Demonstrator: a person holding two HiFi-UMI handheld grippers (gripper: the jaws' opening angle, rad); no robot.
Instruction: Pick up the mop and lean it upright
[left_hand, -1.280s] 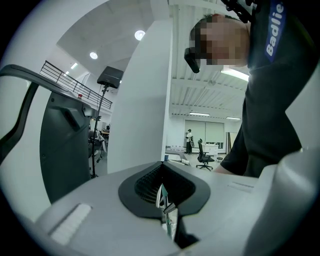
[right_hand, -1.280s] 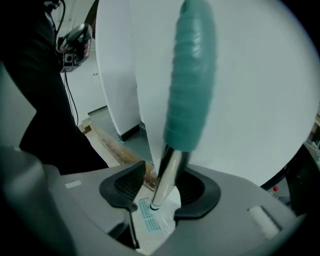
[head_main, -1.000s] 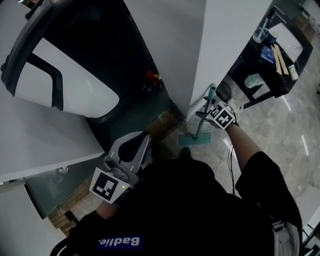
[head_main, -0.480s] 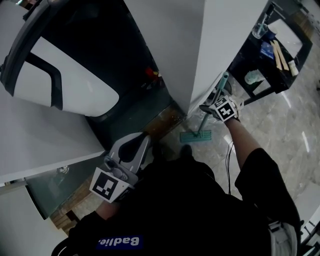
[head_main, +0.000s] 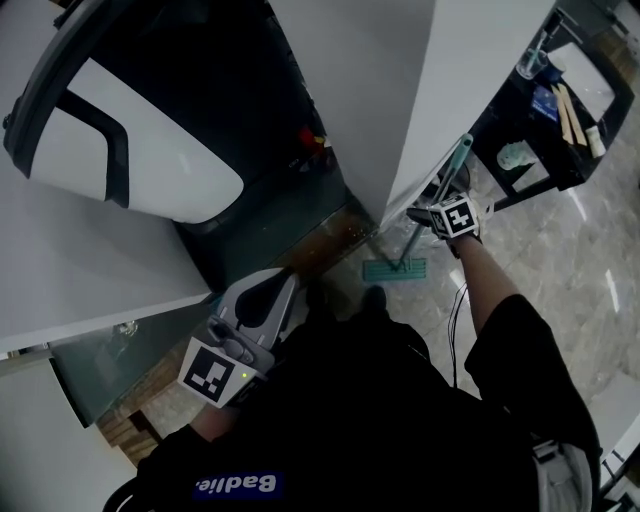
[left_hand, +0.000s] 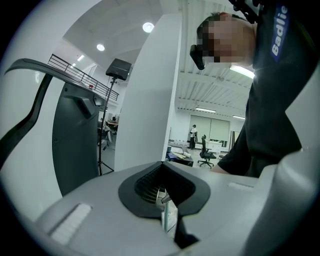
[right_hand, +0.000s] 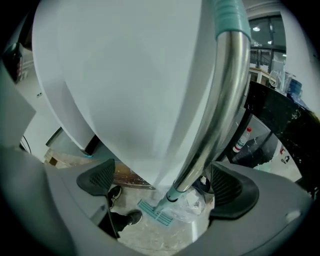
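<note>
The mop stands upright, its steel handle (right_hand: 220, 100) with a teal grip leaning on the corner of the white pillar (head_main: 400, 90). Its teal head (head_main: 393, 269) rests flat on the floor. My right gripper (head_main: 438, 208) sits around the handle low on the pillar's edge. Its jaws have just been opening and stand wide, the handle between the pads (right_hand: 230, 187) without either pad pressing on it. My left gripper (head_main: 288, 278) hangs shut and empty near the person's body, away from the mop; in the left gripper view (left_hand: 162, 192) its pads meet.
A large white and black machine (head_main: 130, 140) fills the left. A black trolley (head_main: 540, 110) with bottles and cups stands right of the pillar. A crumpled plastic bag (right_hand: 192, 205) and the person's shoes (right_hand: 127, 217) lie near the mop head.
The right gripper slid to the right along the pillar's corner and its jaws spread off the handle. The mop's handle tilted right onto the pillar. The left gripper stayed put.
</note>
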